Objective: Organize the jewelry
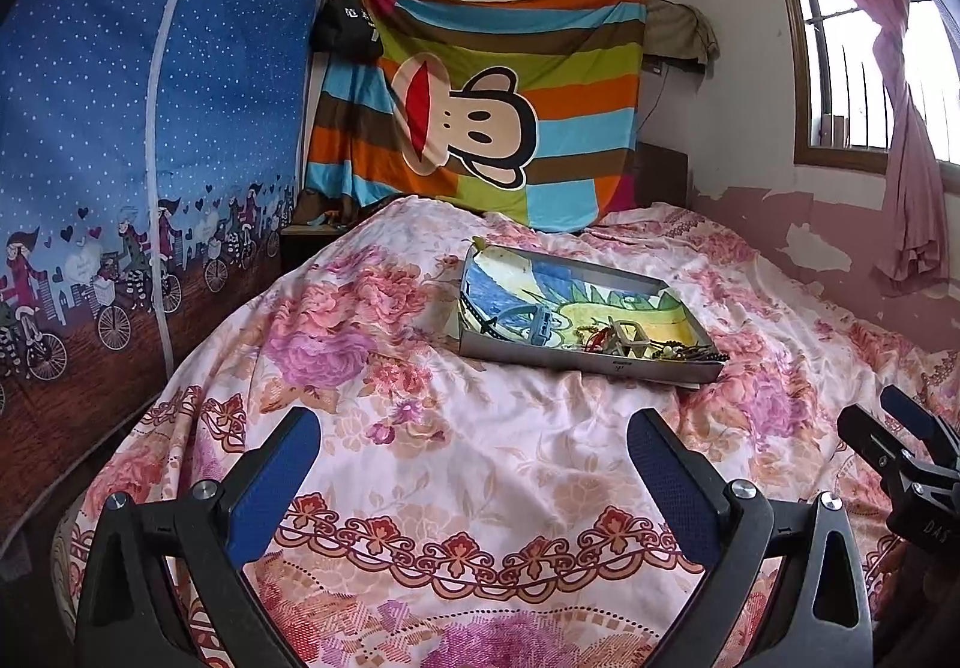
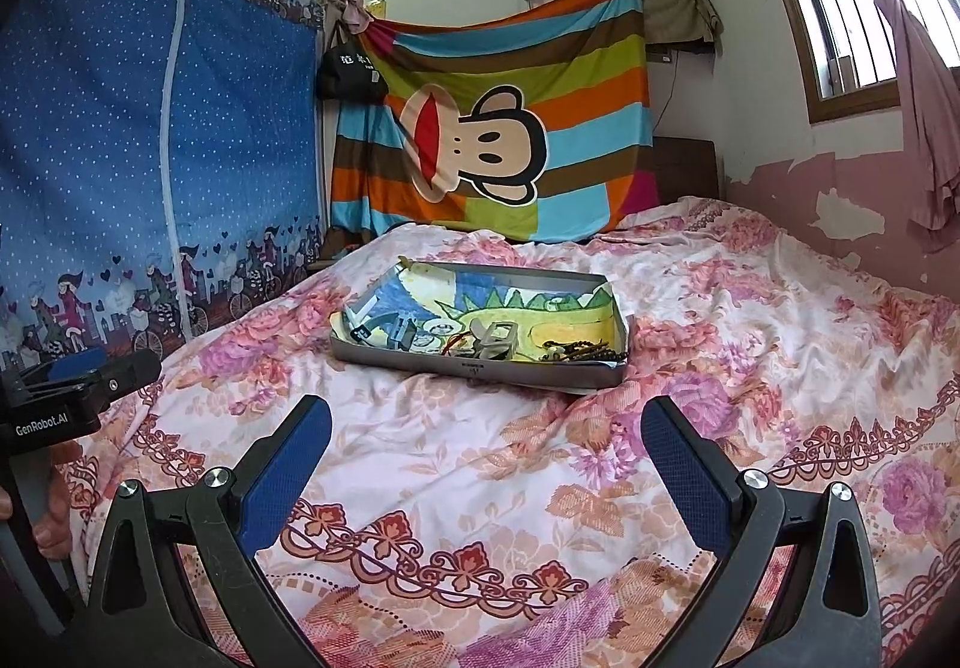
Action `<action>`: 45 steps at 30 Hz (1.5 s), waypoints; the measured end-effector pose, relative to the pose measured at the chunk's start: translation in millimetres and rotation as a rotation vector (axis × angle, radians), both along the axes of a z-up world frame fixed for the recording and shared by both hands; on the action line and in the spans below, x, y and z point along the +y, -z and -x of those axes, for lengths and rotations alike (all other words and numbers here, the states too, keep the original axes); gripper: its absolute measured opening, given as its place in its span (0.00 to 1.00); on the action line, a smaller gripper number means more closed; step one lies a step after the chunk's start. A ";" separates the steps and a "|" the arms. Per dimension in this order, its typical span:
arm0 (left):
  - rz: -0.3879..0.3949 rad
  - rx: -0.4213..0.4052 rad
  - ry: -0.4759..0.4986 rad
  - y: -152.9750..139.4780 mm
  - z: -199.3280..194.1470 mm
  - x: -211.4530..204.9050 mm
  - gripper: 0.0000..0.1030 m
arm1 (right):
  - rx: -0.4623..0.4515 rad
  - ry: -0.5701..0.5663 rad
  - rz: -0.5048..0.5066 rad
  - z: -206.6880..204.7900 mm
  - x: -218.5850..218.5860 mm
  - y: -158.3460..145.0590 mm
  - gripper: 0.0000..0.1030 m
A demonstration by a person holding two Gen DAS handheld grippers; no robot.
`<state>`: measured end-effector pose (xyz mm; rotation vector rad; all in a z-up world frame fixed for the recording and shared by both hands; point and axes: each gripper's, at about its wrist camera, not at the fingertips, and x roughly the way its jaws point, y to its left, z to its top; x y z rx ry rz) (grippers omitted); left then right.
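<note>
Both claws stand with their blue-padded fingers wide apart and hold nothing: the left gripper (image 1: 474,479) at the bottom of its own view, the right gripper (image 2: 486,464) at the bottom of its view. They hover above the pink flowered bedspread (image 1: 480,458), well apart from the work.

I see the shallow grey metal tray (image 2: 480,365) in the middle of both frames, lying on the bed, with a coloured drawing as lining. Inside it, toward the lower right, lies the tangled pile of jewelry (image 2: 480,341): dark beaded strings (image 2: 585,350), a pale rectangular piece, and a light blue strap-like item (image 1: 537,323) more to the left. Small details I cannot tell.

I judge the task is at its beginning. Nothing looks sorted or separated yet; everything remains to do.
</note>
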<state>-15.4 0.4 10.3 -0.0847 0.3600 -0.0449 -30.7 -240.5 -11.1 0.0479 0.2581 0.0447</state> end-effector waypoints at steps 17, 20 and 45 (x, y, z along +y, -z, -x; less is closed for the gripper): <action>0.000 0.002 0.001 0.2 -0.6 0.2 1.00 | 0.001 -0.001 0.000 -0.4 2.5 1.3 0.99; -0.001 -0.001 0.001 0.1 -0.6 -0.1 1.00 | 0.002 0.001 0.000 -0.3 2.5 1.2 0.99; -0.002 0.001 0.000 -0.3 -0.2 -0.6 1.00 | 0.003 0.001 -0.001 0.6 3.3 1.0 0.99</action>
